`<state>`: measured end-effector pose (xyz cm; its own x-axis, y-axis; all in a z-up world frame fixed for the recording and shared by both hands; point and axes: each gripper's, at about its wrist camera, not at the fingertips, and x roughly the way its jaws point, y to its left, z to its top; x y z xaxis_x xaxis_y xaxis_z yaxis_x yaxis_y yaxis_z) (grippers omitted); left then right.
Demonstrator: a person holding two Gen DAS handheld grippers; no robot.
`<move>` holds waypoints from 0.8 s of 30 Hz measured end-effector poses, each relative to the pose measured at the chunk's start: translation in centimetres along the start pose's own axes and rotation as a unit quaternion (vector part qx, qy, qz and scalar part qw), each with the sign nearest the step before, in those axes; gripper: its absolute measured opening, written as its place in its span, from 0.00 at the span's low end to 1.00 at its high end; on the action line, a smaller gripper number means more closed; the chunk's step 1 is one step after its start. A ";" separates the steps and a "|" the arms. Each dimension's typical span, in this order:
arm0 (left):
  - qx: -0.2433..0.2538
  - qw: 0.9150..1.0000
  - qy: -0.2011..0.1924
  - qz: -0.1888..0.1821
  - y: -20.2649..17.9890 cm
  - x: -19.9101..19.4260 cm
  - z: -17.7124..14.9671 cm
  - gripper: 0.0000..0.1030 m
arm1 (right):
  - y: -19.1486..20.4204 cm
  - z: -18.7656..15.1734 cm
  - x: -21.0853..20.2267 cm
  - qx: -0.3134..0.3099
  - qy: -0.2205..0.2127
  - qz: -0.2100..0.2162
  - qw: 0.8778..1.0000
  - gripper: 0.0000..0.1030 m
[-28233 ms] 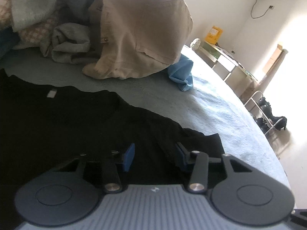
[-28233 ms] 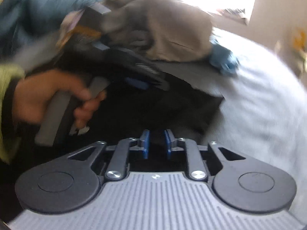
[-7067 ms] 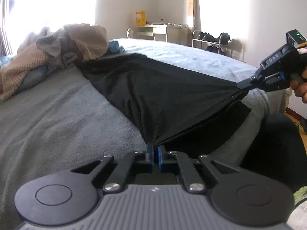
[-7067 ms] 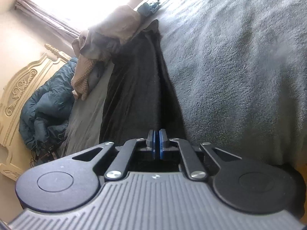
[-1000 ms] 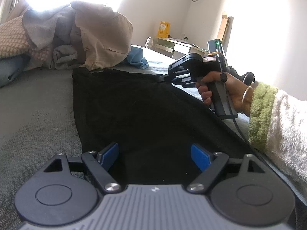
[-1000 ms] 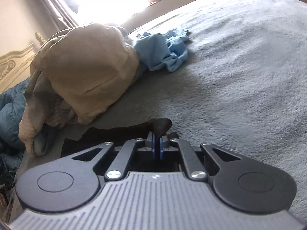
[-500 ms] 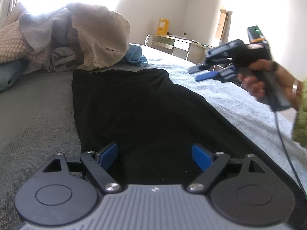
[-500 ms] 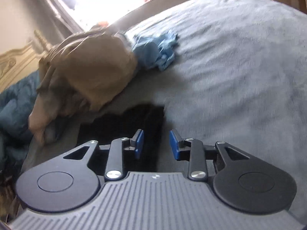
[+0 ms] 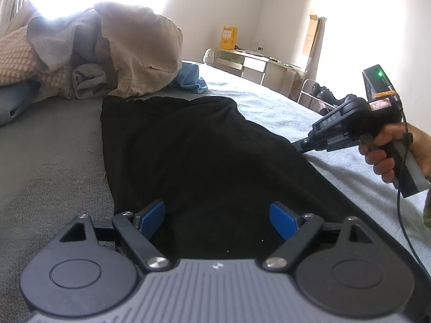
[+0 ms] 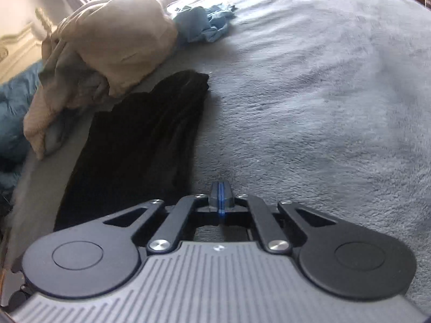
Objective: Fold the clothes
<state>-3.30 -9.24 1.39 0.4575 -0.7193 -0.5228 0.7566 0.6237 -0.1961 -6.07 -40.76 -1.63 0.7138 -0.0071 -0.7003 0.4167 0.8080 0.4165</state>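
A black garment (image 9: 194, 156) lies in a long strip on the grey bed (image 9: 48, 161), its far end by the clothes pile. My left gripper (image 9: 216, 216) hovers low over its near end, wide open, with the cloth below the blue pads (image 9: 152, 216) and nothing pinched. A hand holds my right gripper (image 9: 300, 143) at the strip's right edge, halfway along. In the right wrist view the right gripper (image 10: 221, 196) is shut, pads together with nothing between them, over bare blanket just right of the black garment (image 10: 134, 140).
A heap of beige and grey clothes (image 9: 134, 53) sits at the strip's far end, with a light blue cloth (image 9: 192, 80) beside it. A desk (image 9: 250, 64) and shoe rack (image 9: 320, 94) stand beyond the bed. Open grey blanket (image 10: 323, 107) spreads to the right.
My right gripper let go of the garment's far corner, opened, drew back along the right edge toward the near end, and shut again empty. The left gripper stayed put and open.
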 end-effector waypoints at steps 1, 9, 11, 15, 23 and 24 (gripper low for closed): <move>0.000 1.000 0.001 0.000 0.0 0.0 0.0 0.84 | -0.3 0.0 -0.2 0.007 -0.003 0.000 1.000 0.00; -0.022 1.000 0.005 0.000 -0.5 -2.4 1.1 0.84 | 4.1 0.6 -3.8 -0.025 -0.006 0.053 0.998 0.03; -0.021 0.999 0.027 -0.001 -1.1 -2.8 0.8 0.84 | 4.6 0.7 -2.3 -0.009 0.021 0.064 0.998 0.03; 0.000 0.999 0.038 0.008 -1.7 -4.8 0.3 0.84 | 2.1 0.1 -0.5 0.027 0.051 -0.040 0.998 0.03; 0.023 0.998 0.055 -0.024 -3.3 -9.9 -0.1 0.84 | 3.1 -2.6 -16.0 -0.050 0.032 -0.042 0.997 0.09; 0.028 0.997 0.061 -0.030 -3.7 -10.4 -0.4 0.84 | 3.8 -3.7 -16.7 -0.055 0.035 -0.026 0.998 0.14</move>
<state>-11.04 -3.96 7.25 0.3530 -0.7102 -0.6091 0.8073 0.5603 -0.1853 -18.51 -35.38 9.50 0.6503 -0.0132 -0.7596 0.3854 0.8673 0.3149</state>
